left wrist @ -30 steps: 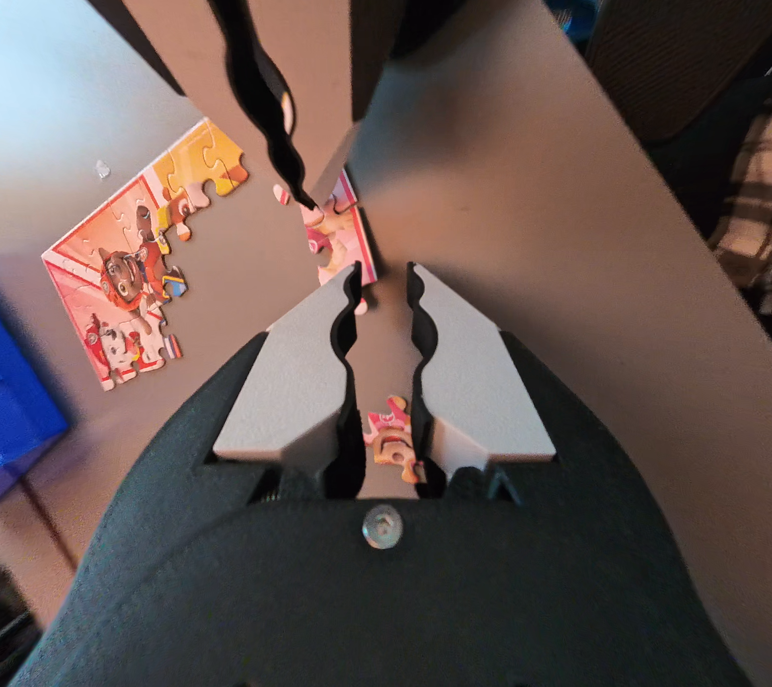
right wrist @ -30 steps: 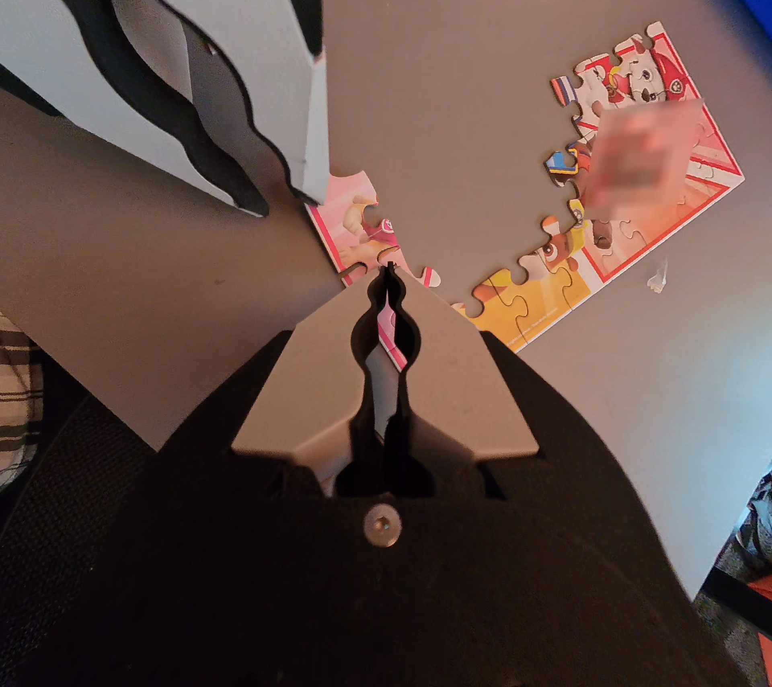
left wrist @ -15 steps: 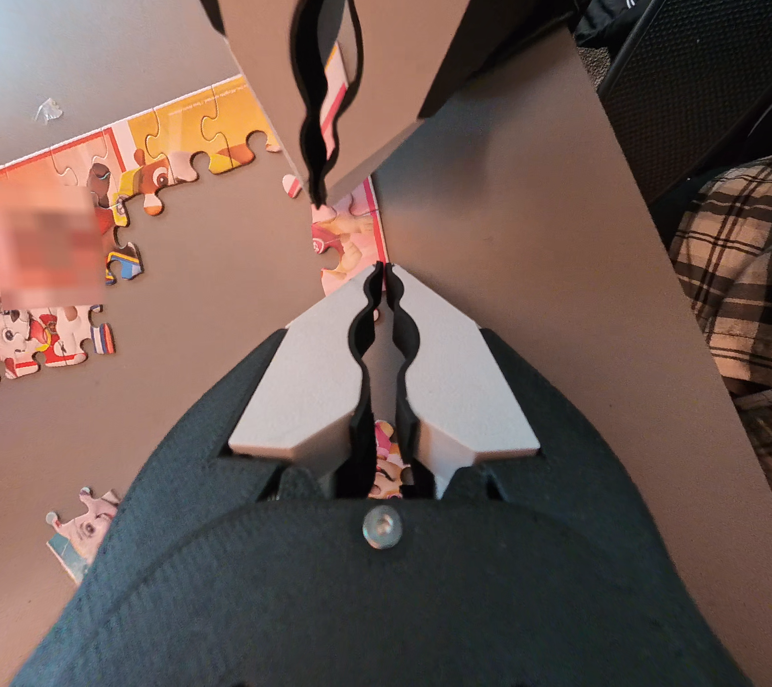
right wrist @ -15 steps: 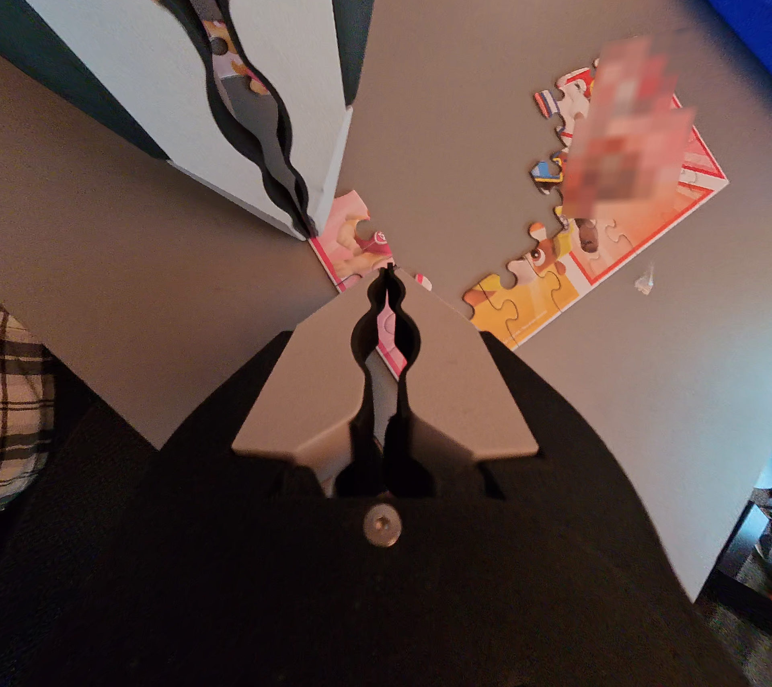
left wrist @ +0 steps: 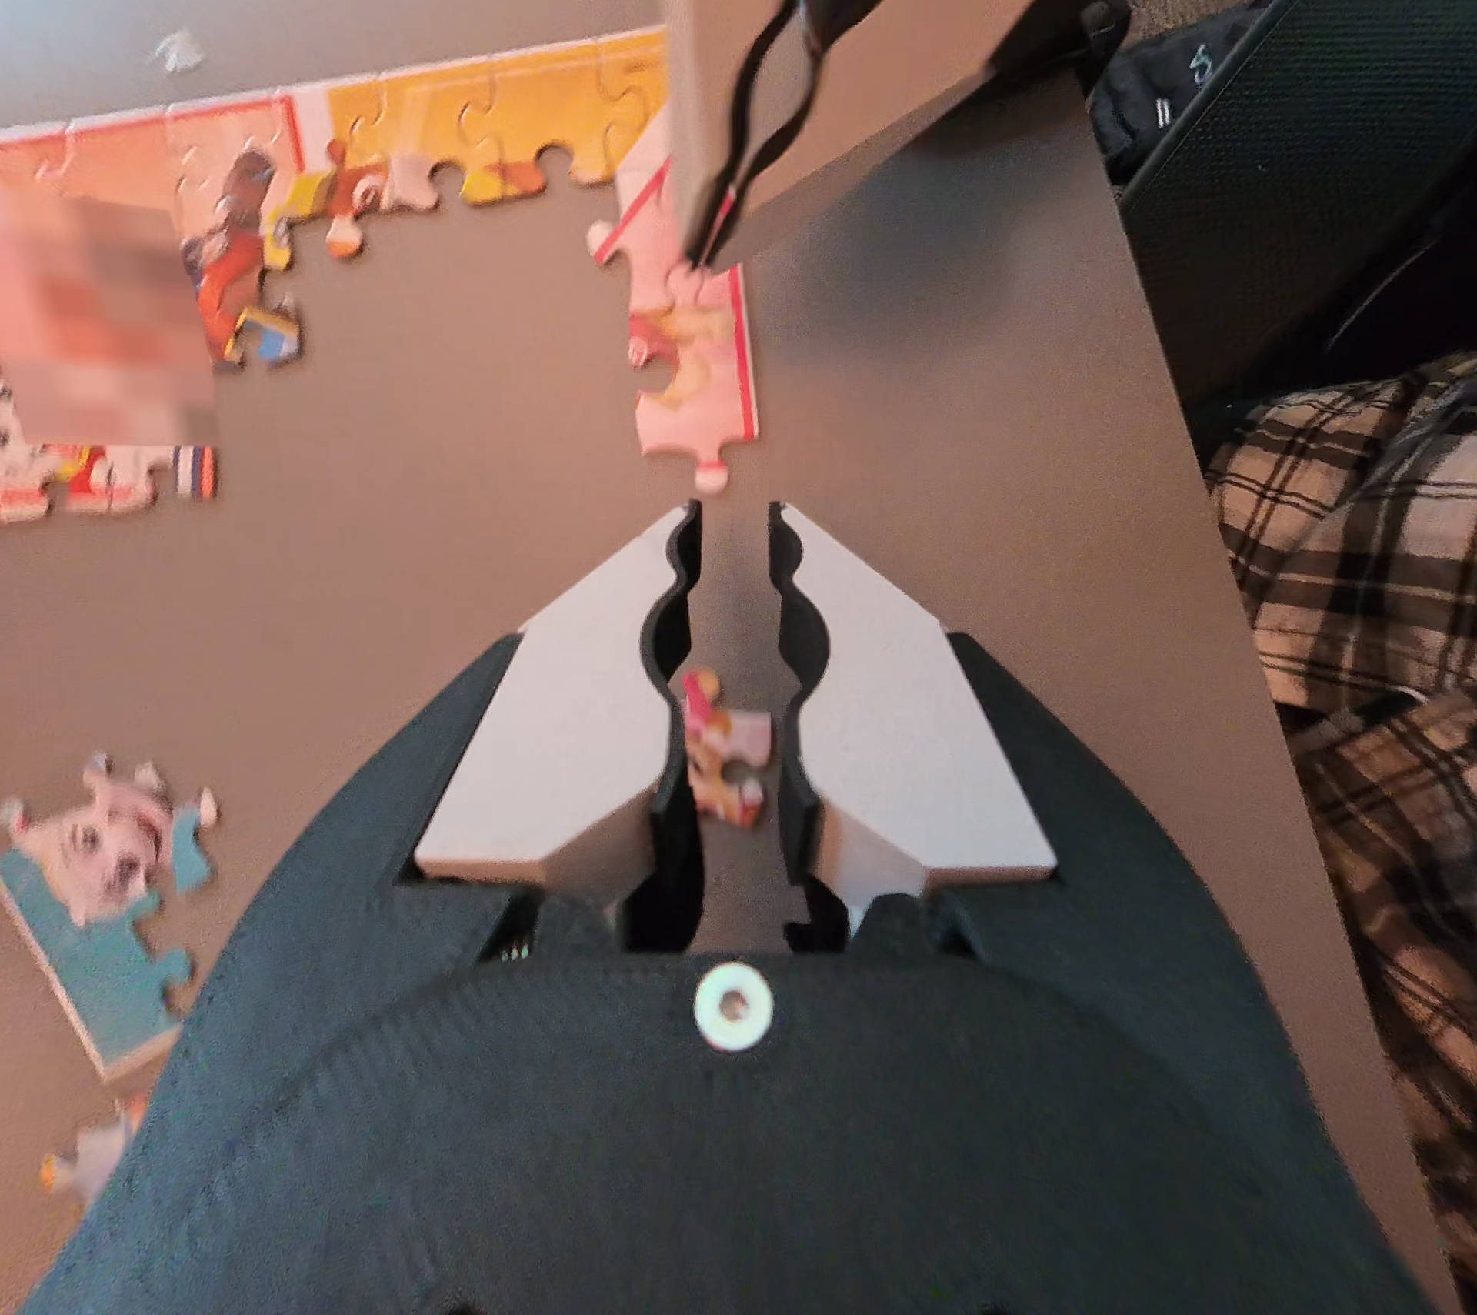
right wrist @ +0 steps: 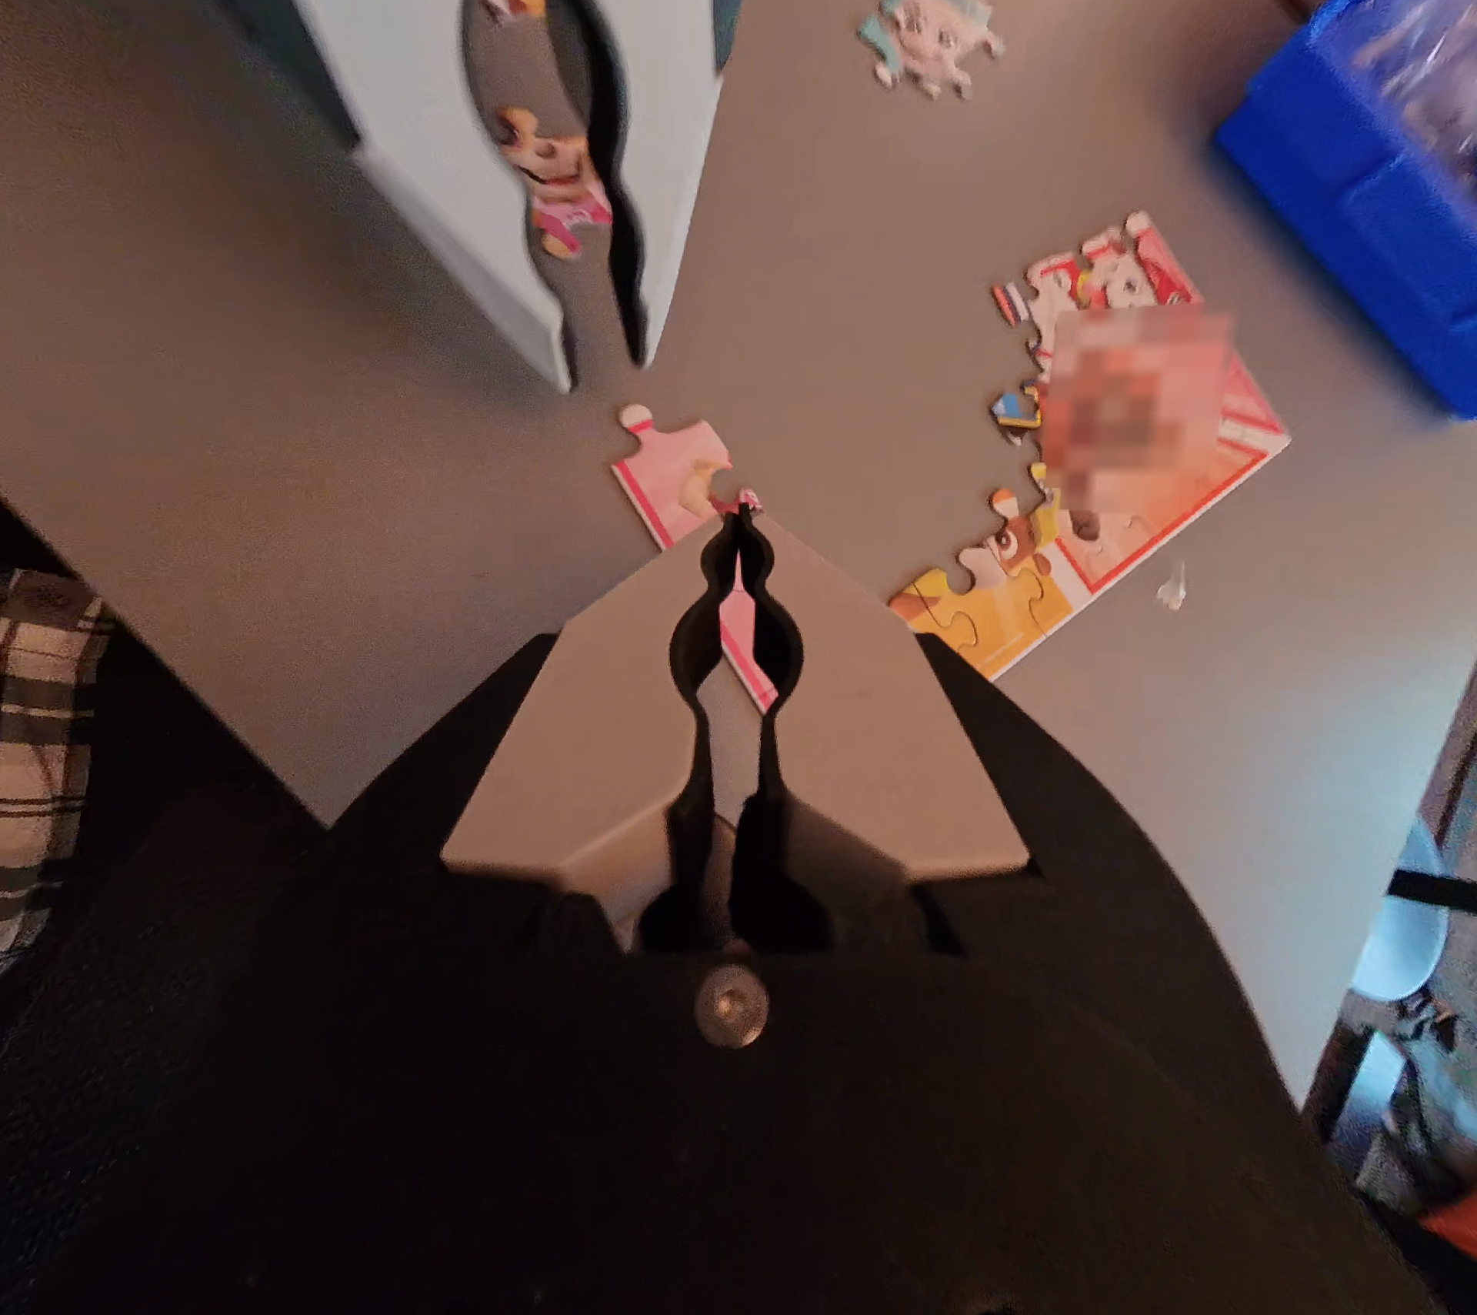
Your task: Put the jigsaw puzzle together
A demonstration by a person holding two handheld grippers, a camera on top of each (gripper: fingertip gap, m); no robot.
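Landmark: the pink piece group (left wrist: 703,357), a small joined set with a red border stripe, flat on the brown table (left wrist: 959,397) near its edge.
Left gripper (left wrist: 734,513): jaws parted with a clear gap; tips hang just short of the pink piece group's knob, apart from it; nothing held.
Loose piece under the left gripper: a small pink-and-orange piece (left wrist: 723,757) lies on the table, seen through the gap between the fingers; no finger touches it.
Right gripper (right wrist: 742,517): jaws closed, tips meeting at the pink piece group (right wrist: 679,477); whether they pinch its edge or just press on it, I cannot tell.
Assembled section (right wrist: 1063,541): the large joined corner, orange-yellow and red-bordered, lies flat beside the pink piece group with bare table between; part of it is under a mosaic patch.
Teal-and-white piece group (right wrist: 911,5): well apart from the pink piece group, beyond the left gripper in the right wrist view.
Blue bin (right wrist: 1375,173): past the assembled section, far from the pink piece group.
Small clear scrap (right wrist: 1171,585): on the table just outside the assembled section's border.
Plaid fabric (left wrist: 1359,557): off the table edge, on the side nearest the pink piece group.
Writing: a thin line of print runs along the yellow border, too blurred to make out.
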